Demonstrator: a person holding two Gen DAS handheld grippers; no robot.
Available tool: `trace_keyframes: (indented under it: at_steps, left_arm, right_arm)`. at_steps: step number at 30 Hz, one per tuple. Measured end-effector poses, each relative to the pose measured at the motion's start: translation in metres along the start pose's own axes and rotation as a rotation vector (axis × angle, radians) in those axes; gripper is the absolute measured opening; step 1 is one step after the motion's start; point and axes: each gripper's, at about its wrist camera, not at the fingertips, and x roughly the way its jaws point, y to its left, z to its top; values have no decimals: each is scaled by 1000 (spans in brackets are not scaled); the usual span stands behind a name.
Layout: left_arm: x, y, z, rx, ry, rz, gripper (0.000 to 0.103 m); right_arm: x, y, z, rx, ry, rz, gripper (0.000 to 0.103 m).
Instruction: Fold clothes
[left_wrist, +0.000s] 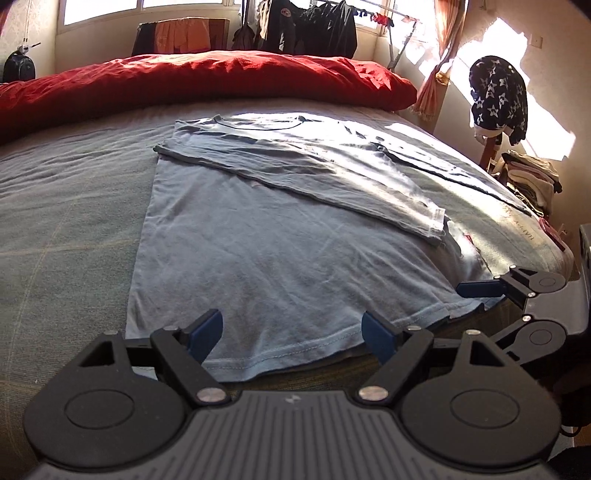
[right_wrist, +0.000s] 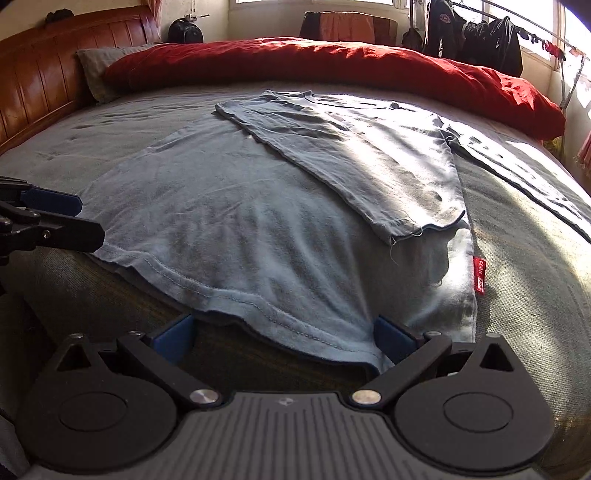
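Both grippers poised at the hem of a half-folded T-shirt

The blue T-shirt (left_wrist: 266, 236) lies flat on the bed (left_wrist: 66, 221), one side already folded across its chest, hem at the near edge. The left hand-held gripper (left_wrist: 293, 332) and right hand-held gripper (right_wrist: 284, 334) each straddle that hem with jaws wide apart, gripping nothing (spaced along it, probably to lift the bottom edge evenly for the next fold).

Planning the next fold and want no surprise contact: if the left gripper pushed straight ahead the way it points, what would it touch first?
Most likely the hem of the blue T-shirt, which lies between the open jaws of the left gripper, on the bed. Exact height above the cloth is unclear.
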Motion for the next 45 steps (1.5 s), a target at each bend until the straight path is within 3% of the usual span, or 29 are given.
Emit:
trace_keyframes:
  at_steps: [4,7,11,14,17,19,24,27,31,34,37,45]
  left_arm:
    - [9,-1,31,33,-19,17,83]
    - [17,-3,50,53,-40,13,83]
    - [34,-2,74,42,-42,-16,84]
    - [51,-2,87,33,-32,-33,85]
    - [69,-1,94,25,-22,-62,85]
    - [81,0,99,29,-22,-80,85]
    - [104,0,111,48,-38,-126,85]
    - [110,0,114,96,-48,-145,86]
    - [113,9,107,114,-89,-161,88]
    - [120,18,102,85,-53,-168,88]
    - [120,23,100,104,-52,-140,88]
    - [131,30,106,45,-46,-111,89]
  right_arm:
    - [-6,-3,6,9,21,17,103]
    - [-19,-13,17,62,-18,77,103]
    - [-25,-23,41,89,-79,88,103]
    - [-9,-31,45,122,-33,79,103]
    - [6,-39,28,163,42,73,103]
    - [3,-40,14,136,6,72,103]
    - [3,-33,11,57,52,32,103]
    - [1,-33,24,76,112,21,103]
    - [-11,-48,48,149,56,-7,103]
    - [-4,-59,62,191,55,-36,103]
    - [12,-68,53,275,123,1,103]
    - [7,-67,29,267,122,2,103]
